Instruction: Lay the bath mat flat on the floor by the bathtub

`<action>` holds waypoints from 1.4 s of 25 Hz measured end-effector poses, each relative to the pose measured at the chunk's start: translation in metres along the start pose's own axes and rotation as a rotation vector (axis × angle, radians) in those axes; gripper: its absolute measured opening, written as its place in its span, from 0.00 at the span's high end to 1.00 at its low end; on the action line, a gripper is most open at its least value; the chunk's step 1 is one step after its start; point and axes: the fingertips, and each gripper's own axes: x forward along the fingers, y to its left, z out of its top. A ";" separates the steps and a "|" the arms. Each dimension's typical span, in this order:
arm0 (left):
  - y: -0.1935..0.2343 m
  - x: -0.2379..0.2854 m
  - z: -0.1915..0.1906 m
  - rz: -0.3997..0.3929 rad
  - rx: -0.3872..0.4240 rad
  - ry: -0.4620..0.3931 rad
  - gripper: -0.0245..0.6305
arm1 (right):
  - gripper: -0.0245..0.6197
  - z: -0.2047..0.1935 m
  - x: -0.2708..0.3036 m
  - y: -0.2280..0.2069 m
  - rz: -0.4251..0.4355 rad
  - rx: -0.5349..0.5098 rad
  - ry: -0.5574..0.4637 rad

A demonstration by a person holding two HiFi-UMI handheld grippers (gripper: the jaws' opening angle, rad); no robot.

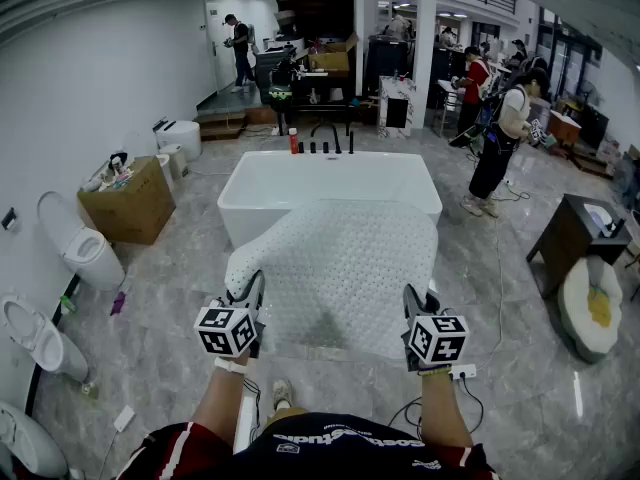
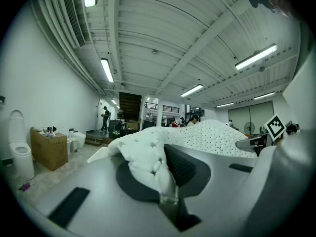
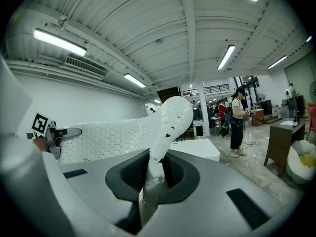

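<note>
We hold the mat (image 1: 335, 268) up off the floor (image 1: 160, 298), stretched between both grippers, with the tub (image 1: 330, 178) straight ahead. The left gripper (image 1: 252, 293) is clamped on the mat's near left corner, and the right gripper (image 1: 413, 303) is clamped on its near right corner. Each gripper view shows a bunched white edge pinched tight between the two jaws. Gripping both near corners with the hands well apart keeps the near edge taut, so the sheet hangs open as one wide panel instead of folding on itself. In our judgement that is the hold we want before lowering it flat. Both grippers point roughly level, which lets the mat run forward and away from us towards the tub. In the head view the far end overlaps the tub's near wall. We cannot tell whether that far edge rests on the rim, touches the wall or hangs free in front of it. The mat also covers the strip of floor just before the tub, where it should go, so we cannot see whether anything lies there. The underside of the mat is out of sight in every view. The jaws swallow the pinched corners, so how much material each one holds is unclear. A cable trails on the floor near our right side, partly cut off by our body at the bottom of the head view.
</note>
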 end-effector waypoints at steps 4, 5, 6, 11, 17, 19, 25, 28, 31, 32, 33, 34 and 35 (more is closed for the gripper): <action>-0.001 0.000 0.003 0.005 0.000 -0.006 0.90 | 0.89 0.002 -0.001 -0.002 -0.001 0.001 -0.002; -0.001 0.001 0.004 0.006 0.000 -0.007 0.90 | 0.89 0.003 -0.001 -0.003 -0.001 0.000 -0.004; -0.001 0.001 0.004 0.006 0.000 -0.008 0.90 | 0.89 0.003 -0.001 -0.003 -0.001 -0.002 -0.005; -0.002 -0.003 0.002 0.005 -0.003 -0.007 0.90 | 0.89 0.002 -0.002 0.000 0.000 -0.007 -0.005; -0.001 -0.007 0.000 0.007 -0.004 -0.006 0.90 | 0.89 -0.002 -0.001 0.004 0.008 -0.012 0.002; 0.000 -0.008 -0.001 0.006 -0.006 -0.006 0.90 | 0.89 -0.003 -0.001 0.005 0.008 -0.014 0.002; 0.006 -0.014 0.000 0.018 -0.007 -0.011 0.90 | 0.89 -0.005 0.000 0.015 0.015 -0.039 -0.003; 0.009 -0.017 0.001 0.024 -0.007 -0.015 0.90 | 0.89 -0.005 0.000 0.020 0.015 -0.031 -0.002; 0.008 -0.017 0.000 0.025 -0.007 -0.017 0.90 | 0.89 -0.008 0.000 0.019 0.019 -0.023 0.000; 0.007 -0.017 -0.001 0.025 -0.007 -0.016 0.90 | 0.89 -0.009 -0.001 0.019 0.021 -0.021 0.001; 0.007 -0.018 -0.002 0.025 -0.007 -0.014 0.90 | 0.89 -0.009 -0.002 0.019 0.023 -0.018 0.003; 0.006 -0.018 -0.002 0.025 -0.007 -0.013 0.90 | 0.89 -0.010 -0.002 0.019 0.024 -0.017 0.003; 0.006 -0.018 -0.003 0.025 -0.007 -0.012 0.90 | 0.89 -0.010 -0.003 0.019 0.025 -0.015 0.004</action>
